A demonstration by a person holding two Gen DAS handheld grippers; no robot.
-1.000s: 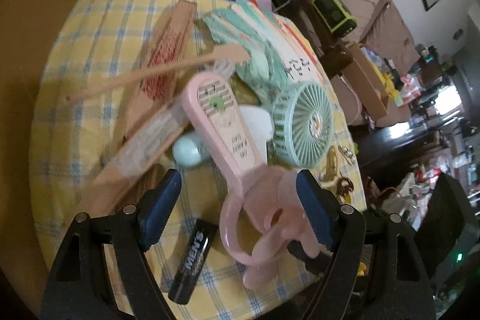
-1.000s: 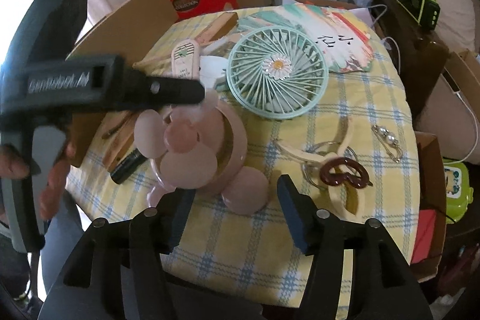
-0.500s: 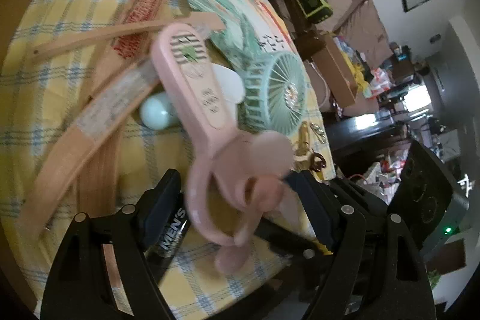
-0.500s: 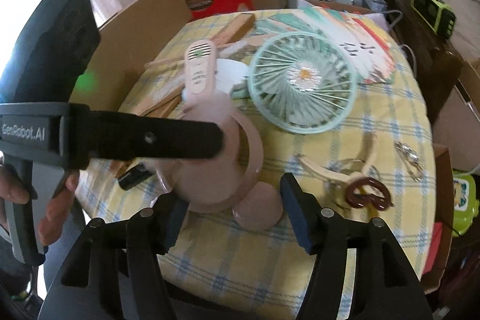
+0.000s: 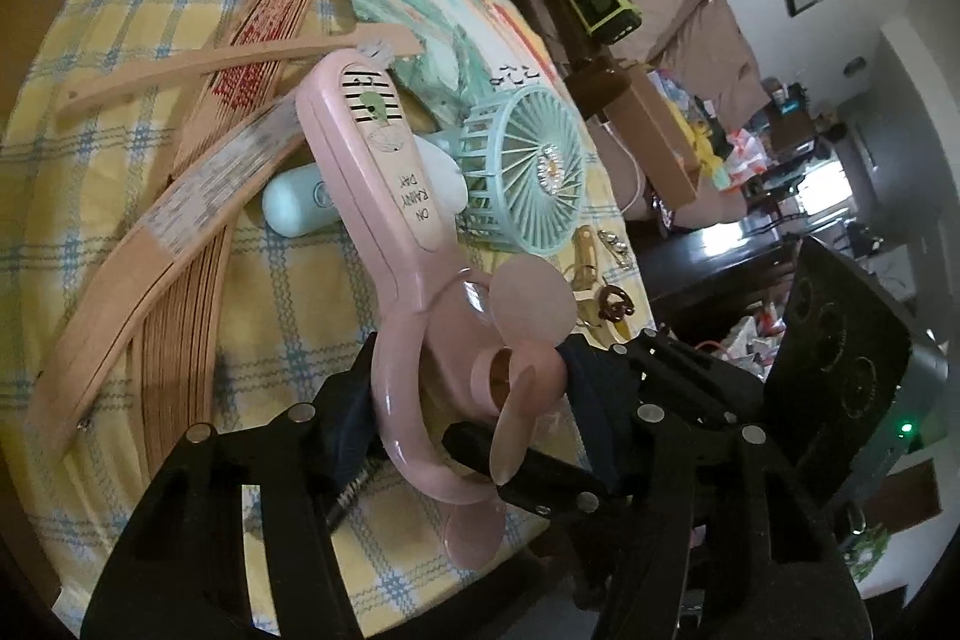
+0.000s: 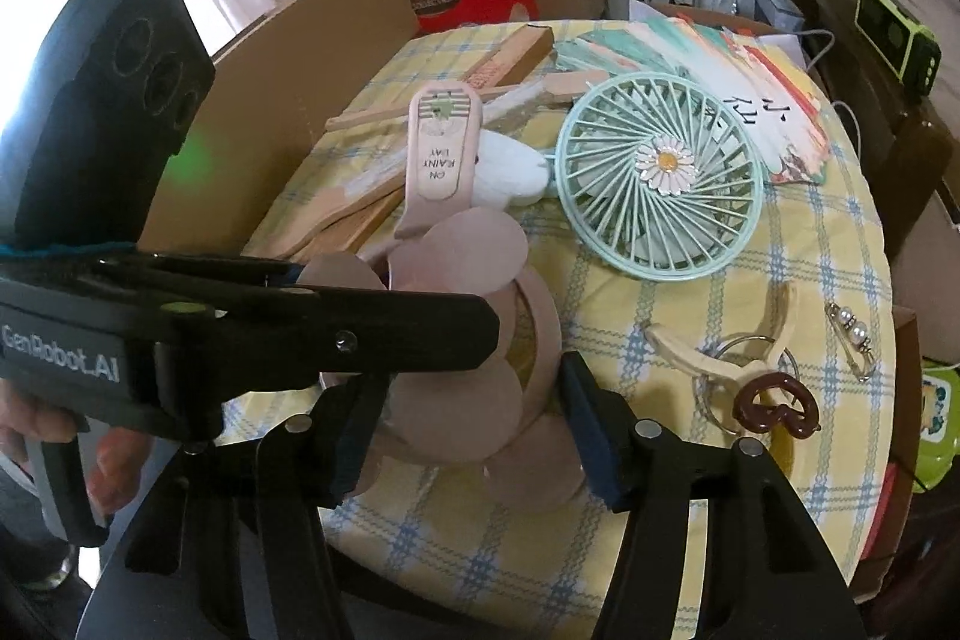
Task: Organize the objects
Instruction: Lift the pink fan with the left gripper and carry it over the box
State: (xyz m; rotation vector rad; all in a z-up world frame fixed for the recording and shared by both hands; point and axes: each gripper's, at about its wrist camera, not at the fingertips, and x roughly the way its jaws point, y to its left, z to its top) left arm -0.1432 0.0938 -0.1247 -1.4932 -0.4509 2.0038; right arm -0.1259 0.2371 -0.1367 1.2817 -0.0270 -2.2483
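A pink handheld fan [image 5: 384,172] with soft blades lies on the yellow checked tablecloth [image 5: 120,16]. My left gripper [image 5: 465,406] is closed in on the fan's ring, both fingers against it. In the right wrist view the pink fan [image 6: 444,148] sits in front of my right gripper [image 6: 465,427], whose open jaws straddle its blades, with the left gripper [image 6: 384,322] reaching across it. A mint green fan [image 6: 657,175] lies beside it, also in the left wrist view [image 5: 528,178].
Folded wooden fans [image 5: 180,244] lie at the left and an open paper fan [image 6: 720,70] at the back. Hair clips [image 6: 774,400] and a pearl pin [image 6: 852,334] lie to the right. A cardboard box [image 6: 336,4] stands behind the table.
My left gripper has closed from wide open onto the pink fan's ring. My right gripper has moved in closer around the fan's blades.
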